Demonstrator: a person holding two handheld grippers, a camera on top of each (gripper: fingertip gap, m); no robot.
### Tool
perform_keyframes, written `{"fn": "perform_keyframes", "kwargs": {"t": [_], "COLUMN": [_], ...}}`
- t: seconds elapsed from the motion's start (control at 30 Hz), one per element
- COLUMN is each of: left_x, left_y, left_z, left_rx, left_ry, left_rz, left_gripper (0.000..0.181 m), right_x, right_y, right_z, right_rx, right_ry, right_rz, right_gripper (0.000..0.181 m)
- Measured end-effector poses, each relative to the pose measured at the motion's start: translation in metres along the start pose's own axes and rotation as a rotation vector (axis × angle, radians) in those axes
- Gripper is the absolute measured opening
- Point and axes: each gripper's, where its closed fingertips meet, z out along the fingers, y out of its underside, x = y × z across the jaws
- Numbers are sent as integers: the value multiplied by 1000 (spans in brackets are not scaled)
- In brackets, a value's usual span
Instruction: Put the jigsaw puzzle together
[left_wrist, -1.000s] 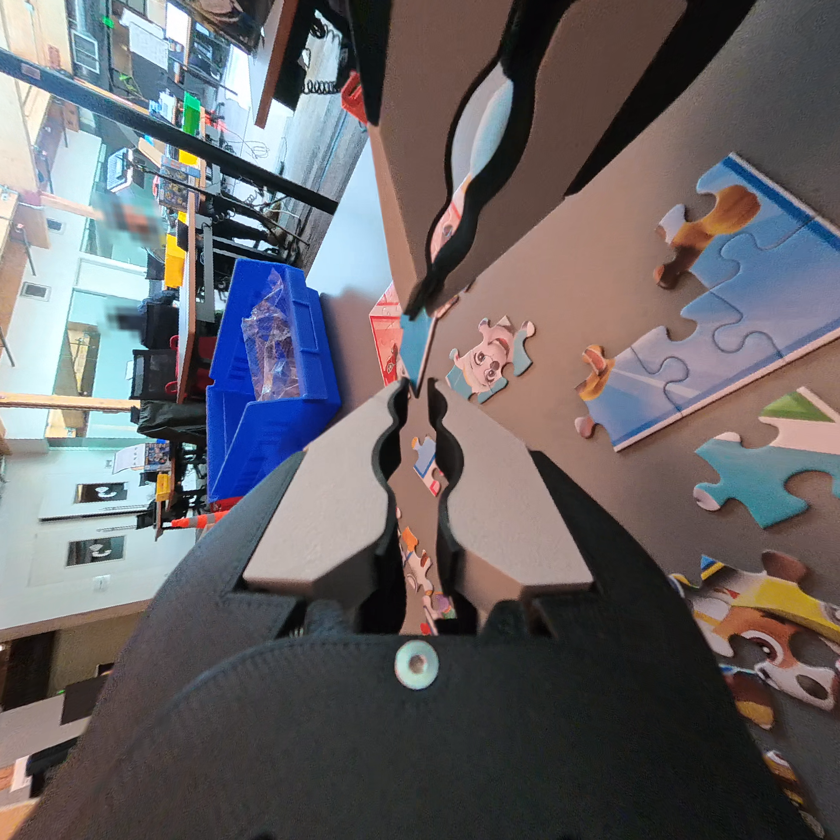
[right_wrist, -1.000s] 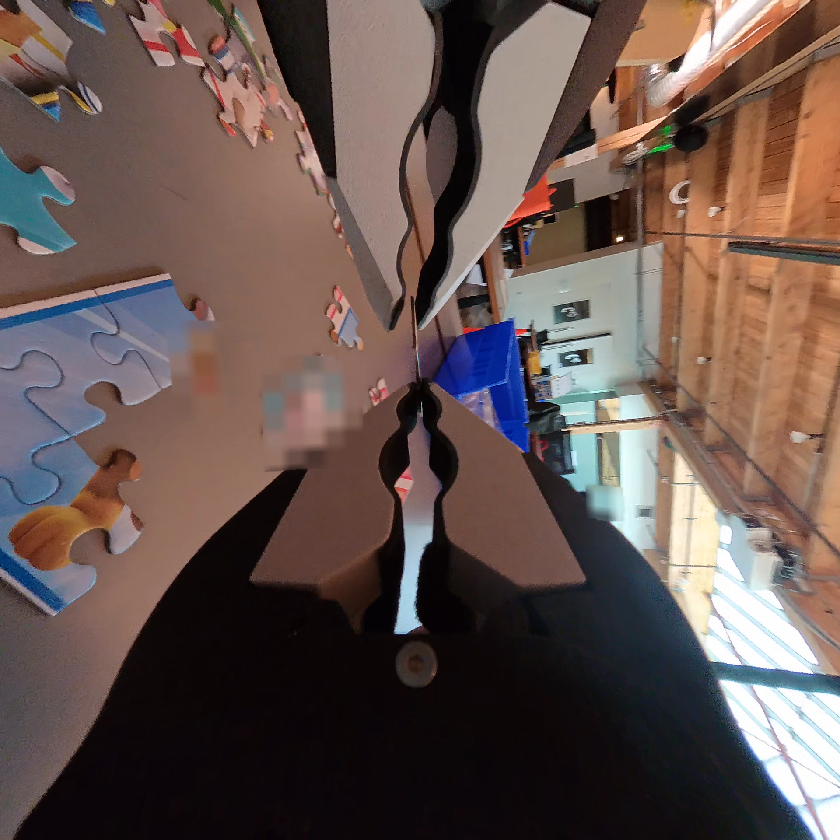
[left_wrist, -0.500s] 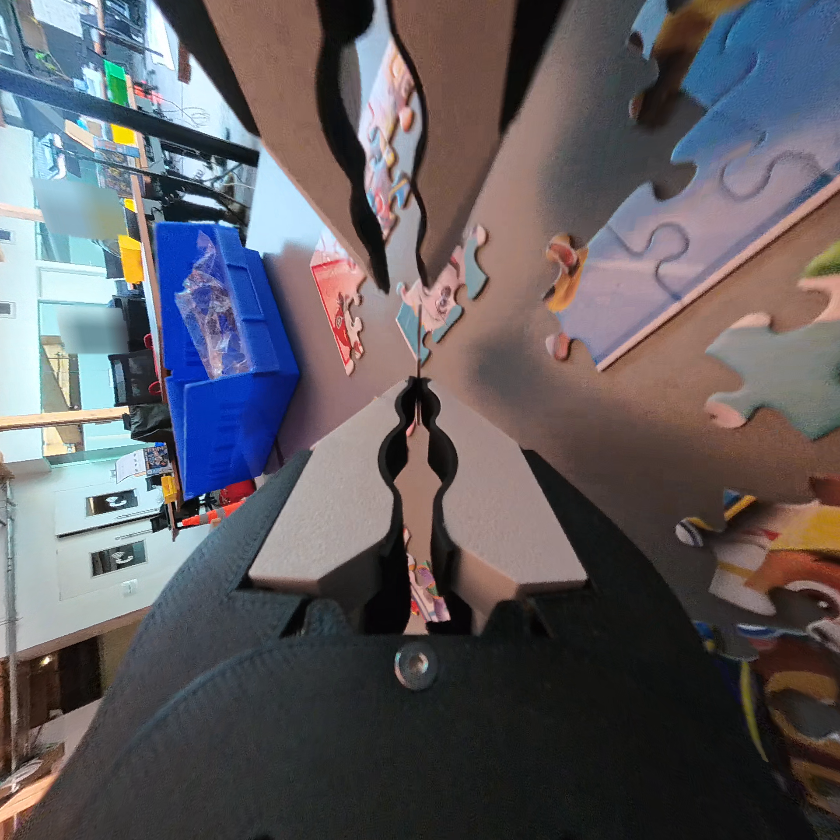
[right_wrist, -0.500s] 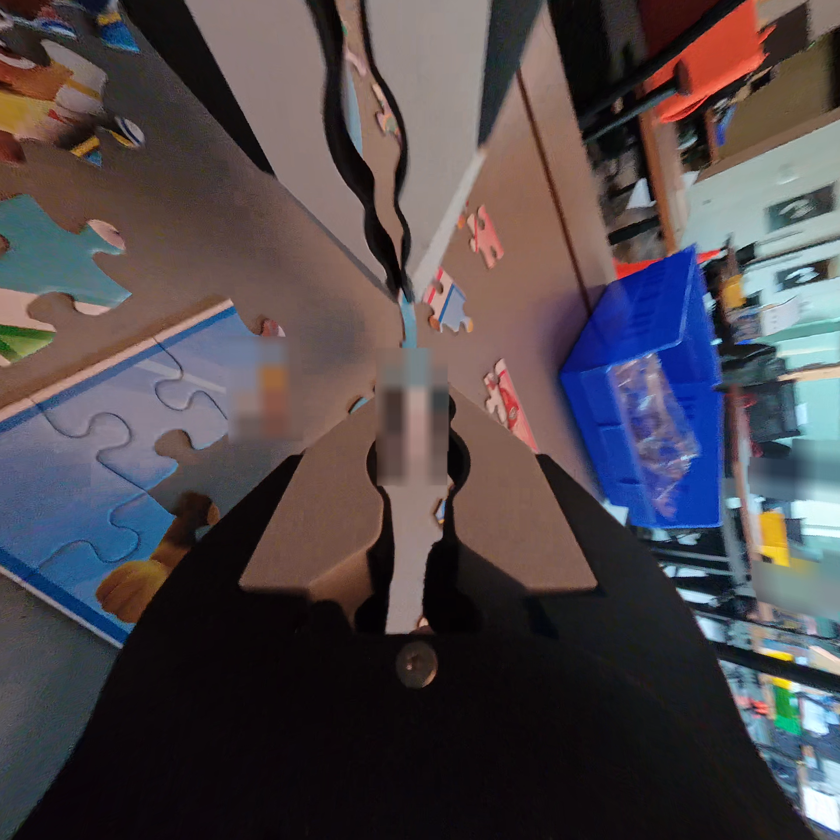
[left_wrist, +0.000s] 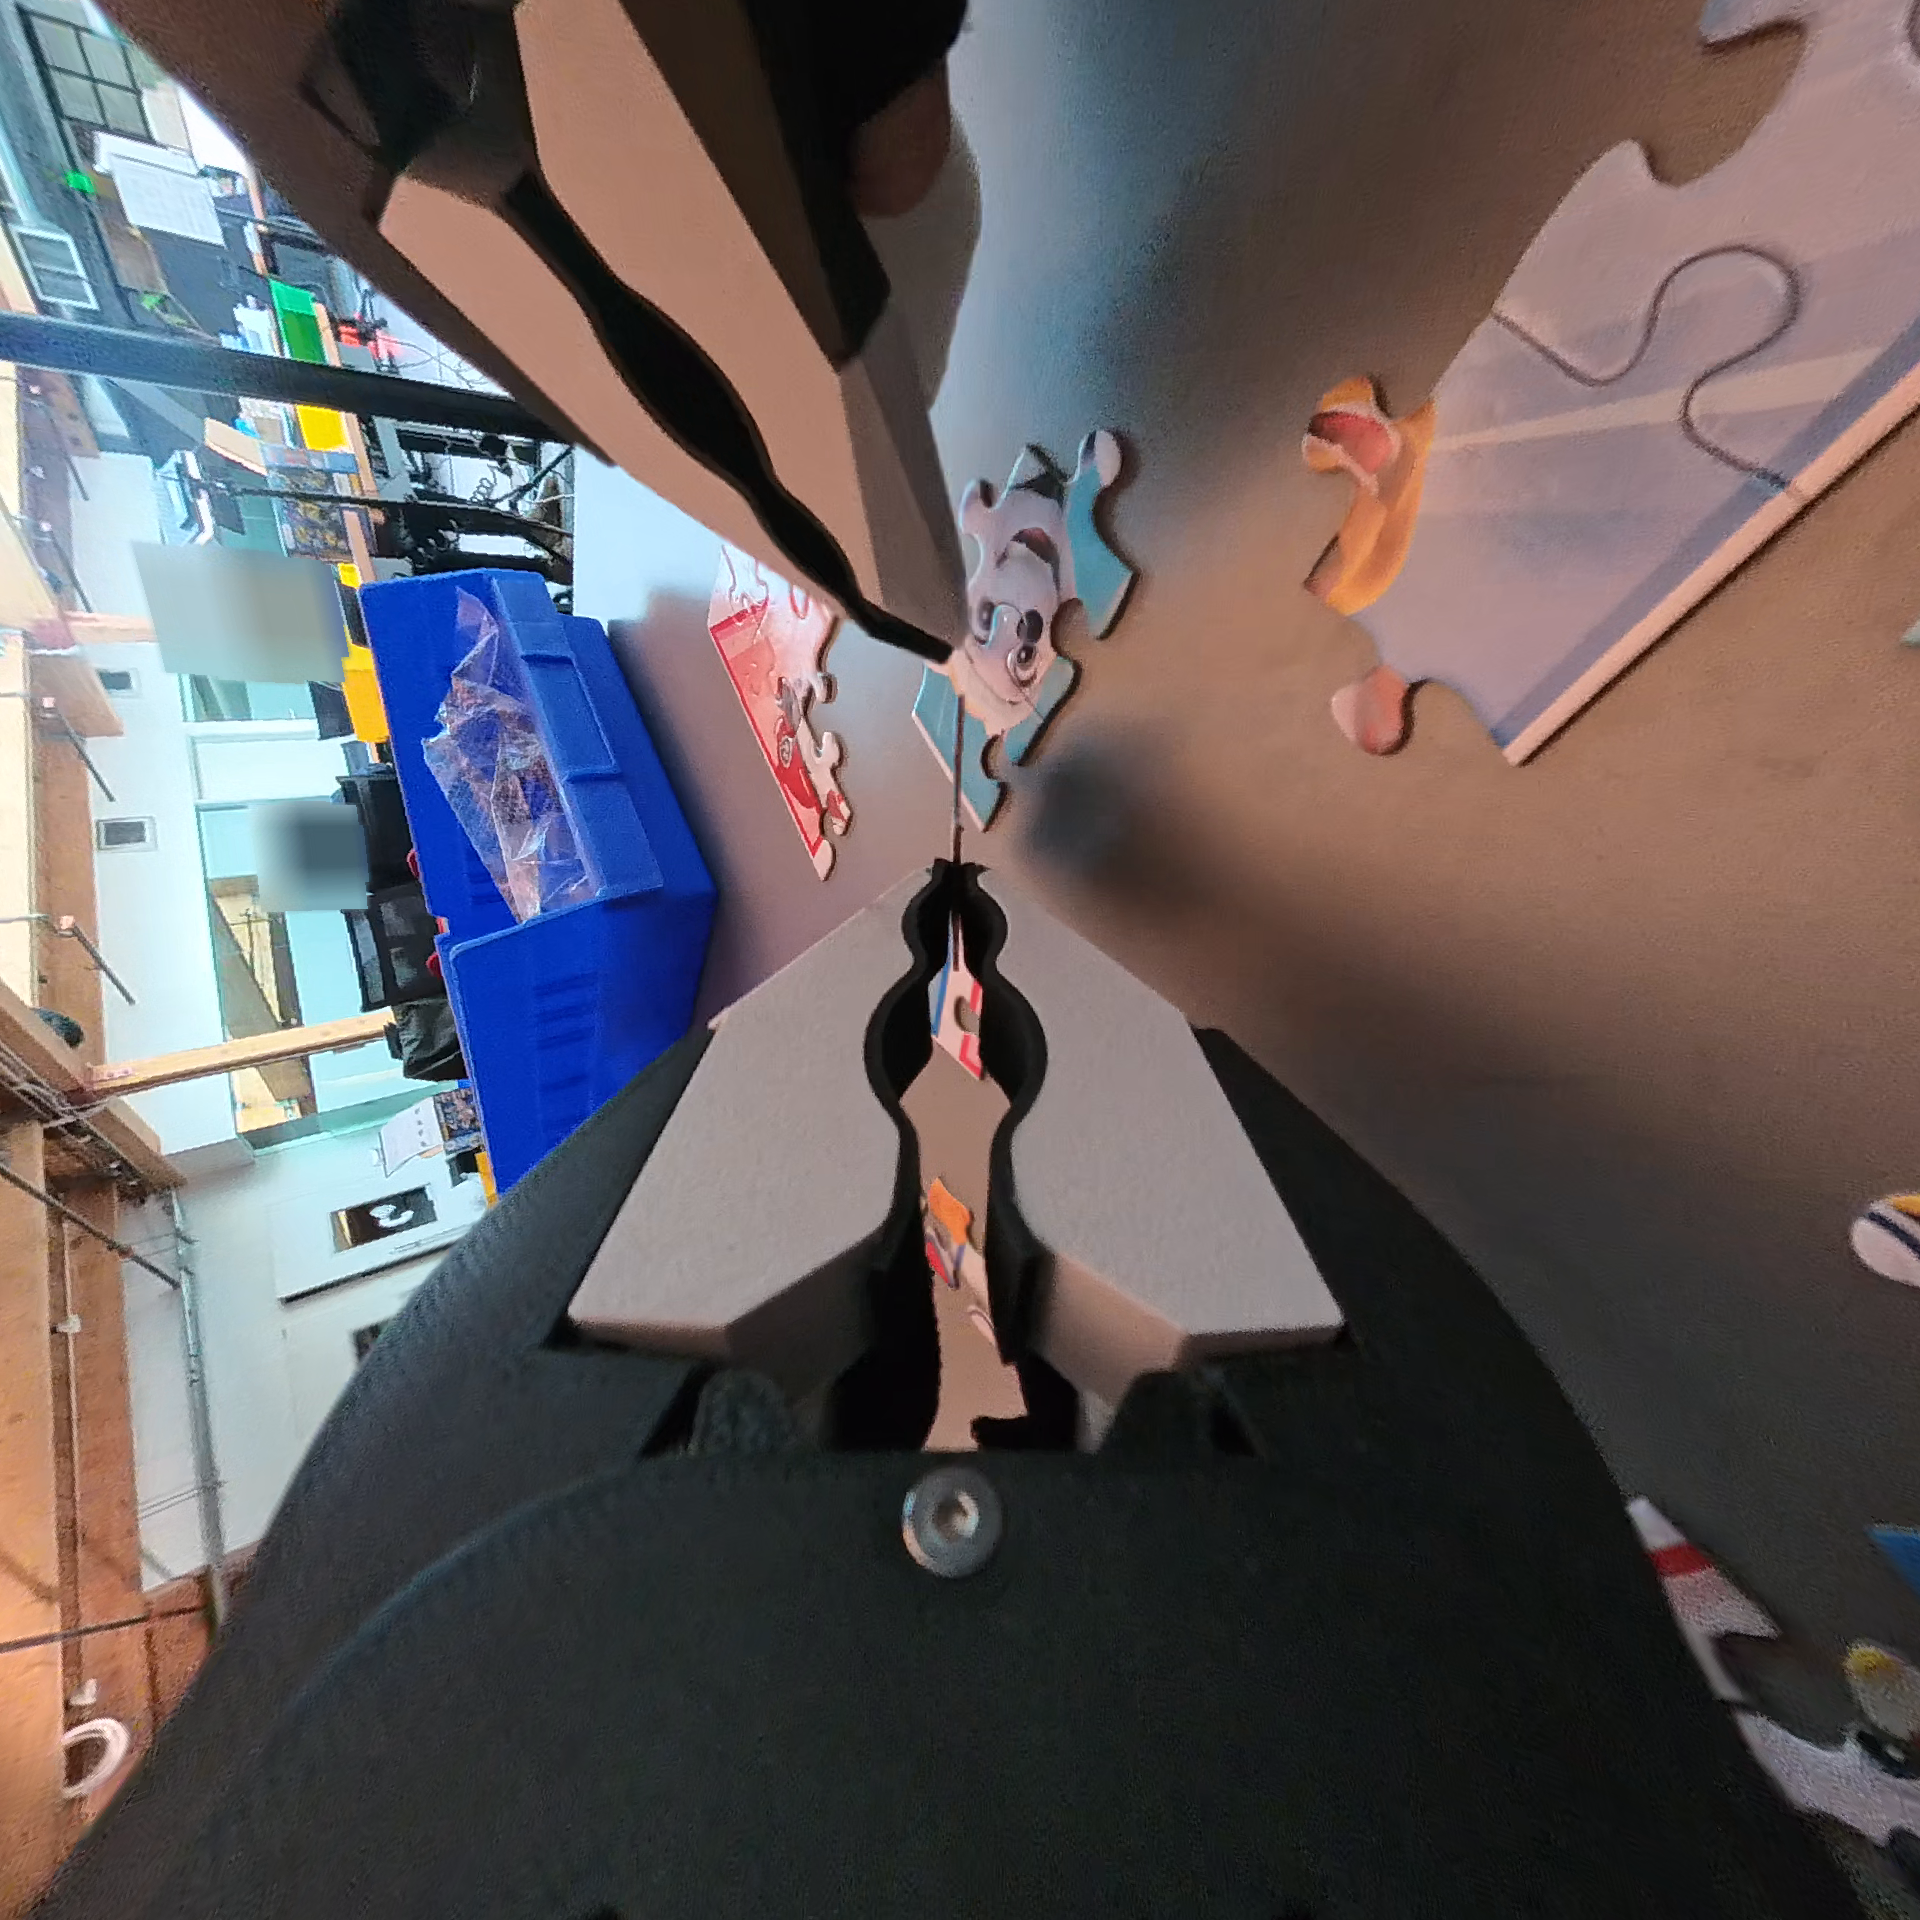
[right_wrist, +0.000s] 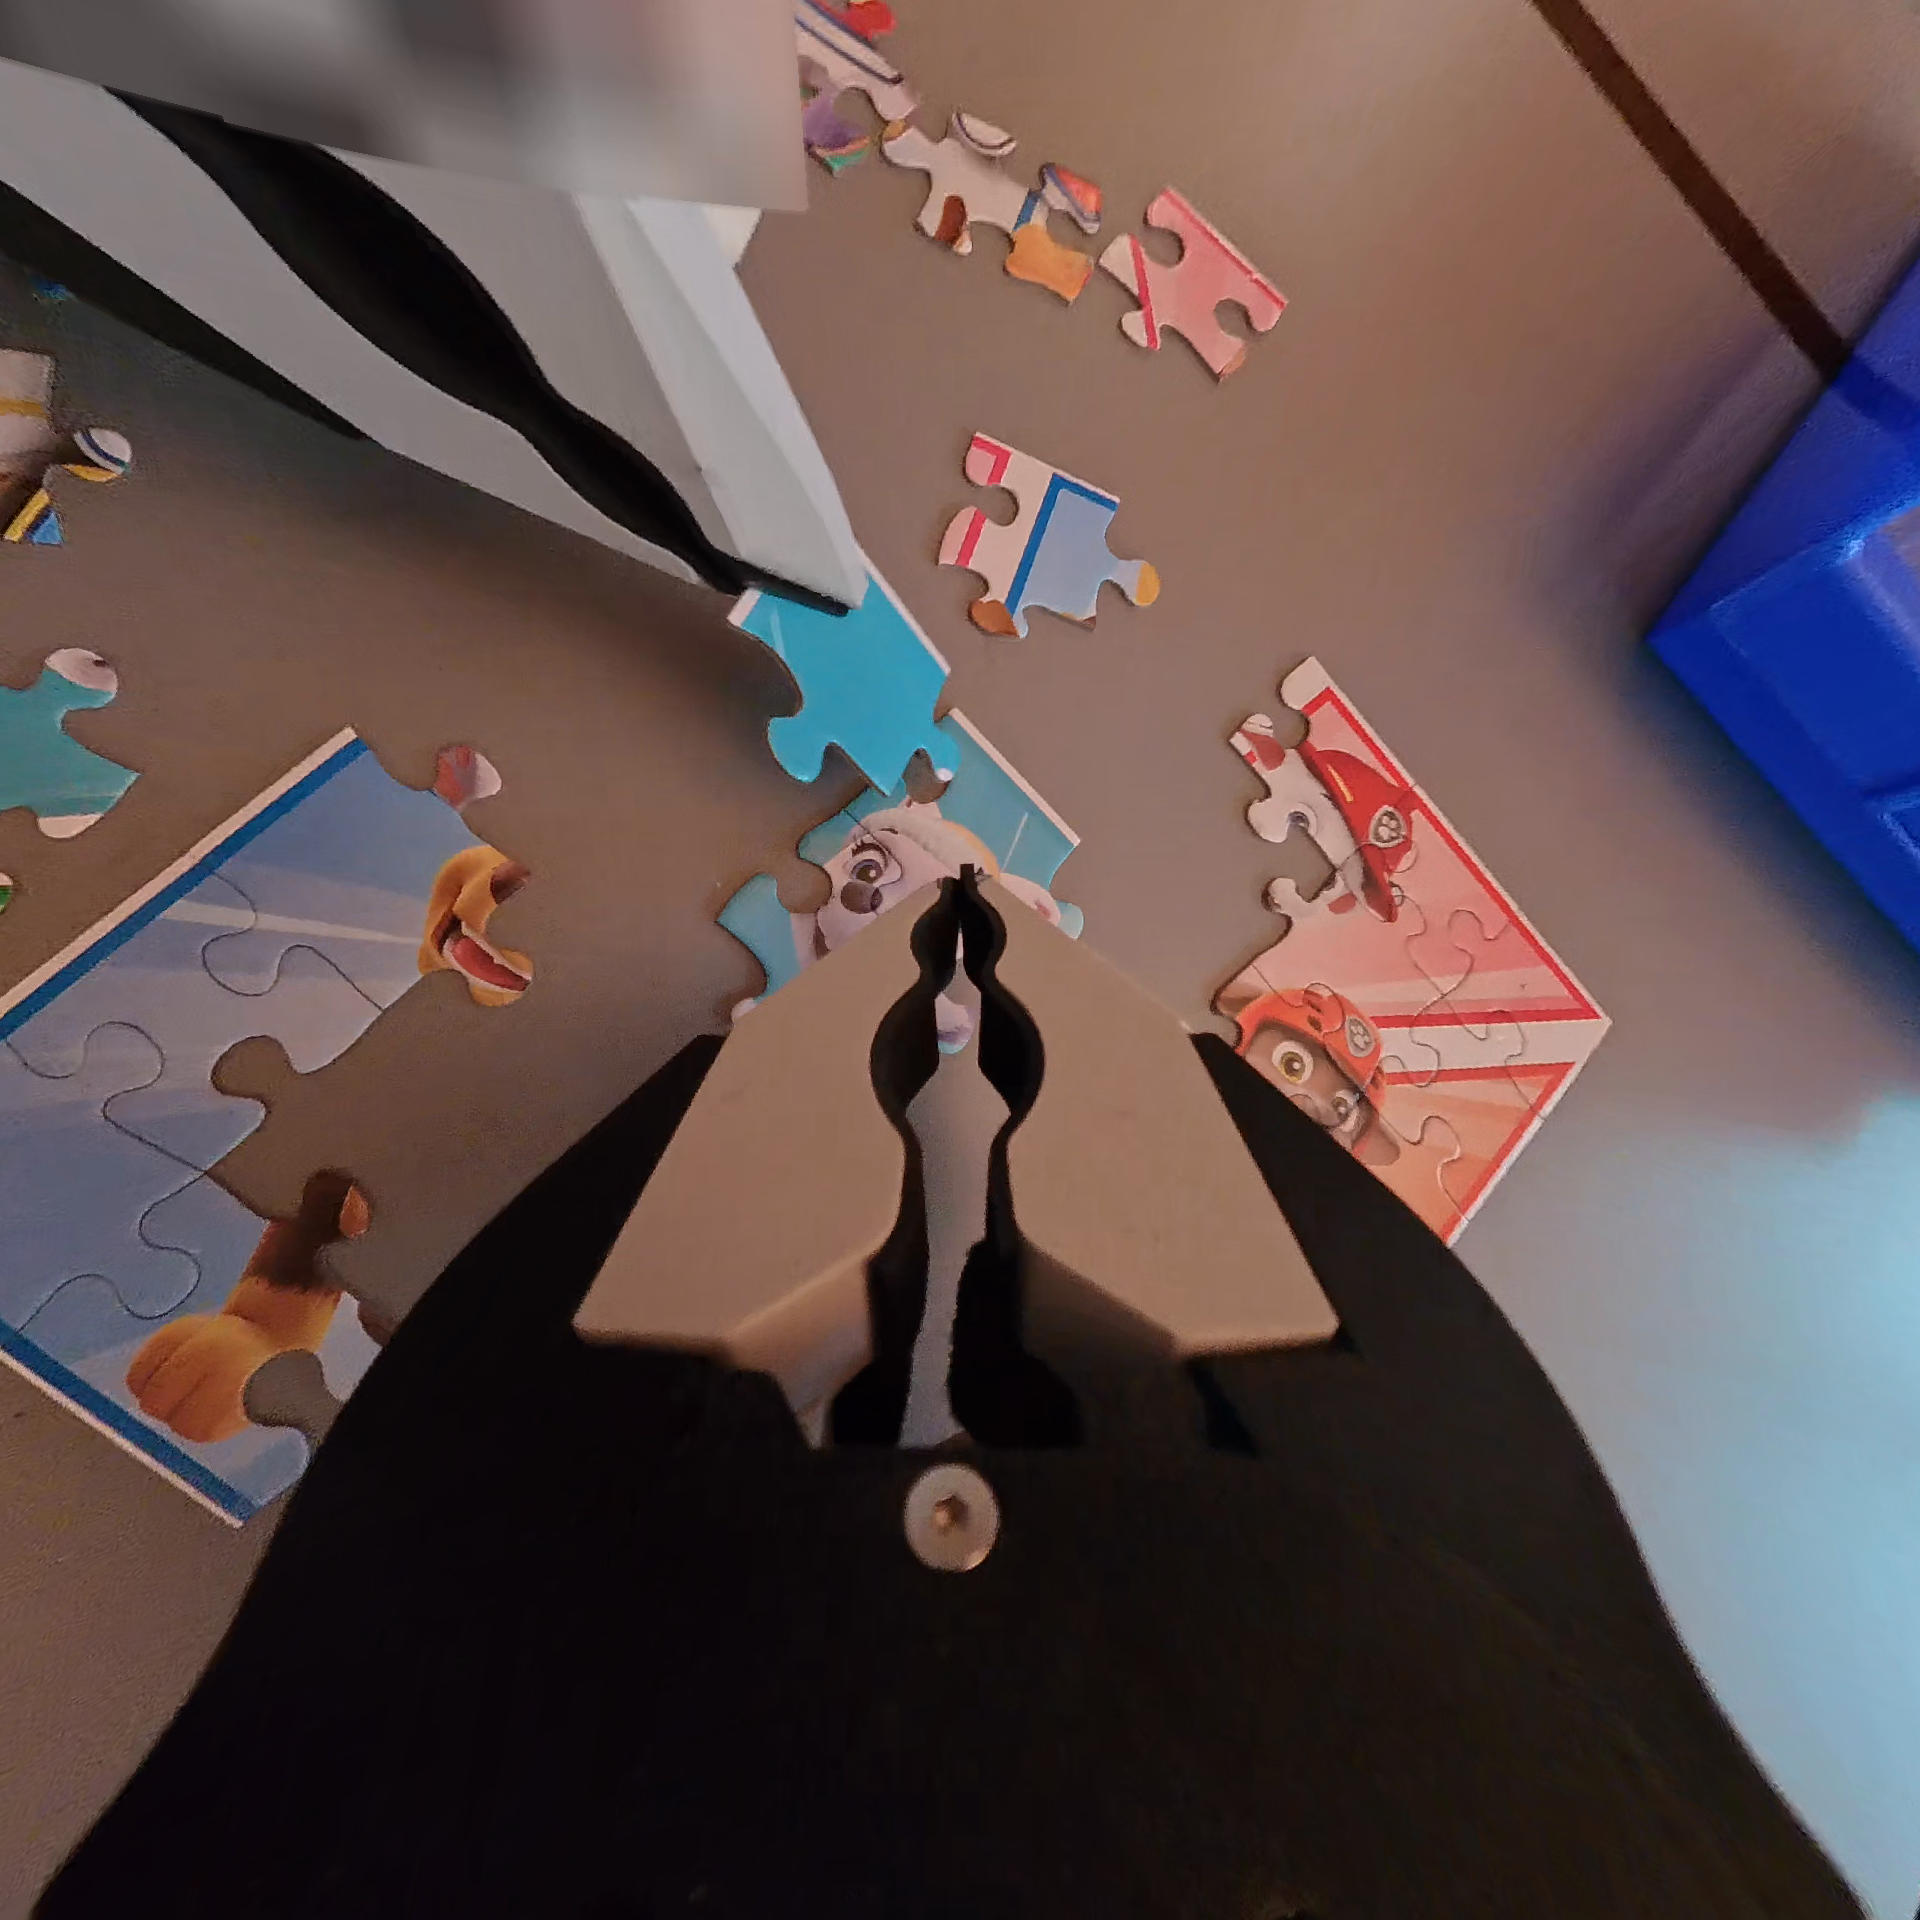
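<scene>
Edge-on, both closed grippers, left gripper (left_wrist: 954, 873) and right gripper (right_wrist: 964, 881), hide any held piece.

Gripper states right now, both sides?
Left gripper: closed, holding the turquoise piece by its edge.
Right gripper: closed, tips at the pup piece, nothing visible between them.

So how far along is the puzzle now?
Done: a blue sky section and a red section are joined. In hand: the left gripper holds a turquoise piece beside the dog piece; the right gripper is shut. Left: several loose pieces.
</scene>
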Motion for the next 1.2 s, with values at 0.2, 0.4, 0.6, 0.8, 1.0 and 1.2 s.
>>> {"fn": "perform_keyframes", "kwargs": {"t": [0.2, 0.4, 0.6, 0.8, 1.0, 1.2], "left_x": [5, 10, 15, 19, 18, 16], "left_y": [3, 1, 3, 6, 8, 15], "left_z": [5, 5, 7, 7, 7, 7], "left_rx": [8, 25, 30, 30, 16, -35], "left_ry": [30, 45, 67, 87, 116, 174], "left_rz": [54, 161, 218, 236, 236, 158], "left_gripper": [0, 2, 4, 6, 6, 11], "right_x": [1, 4, 2, 1, -2, -3], "right_y": [3, -1, -8, -13, -14, -14], "right_z": [4, 3, 12, 17, 18, 18], "right_rx": [-28, -36, -49, -47, -90, -124], "right_ry": [-22, -29, -47, -71, -60, -54], "right_rz": [-10, -13, -33, -33, -100, -133], "right_gripper": [0, 0, 0, 0, 0, 0]}}
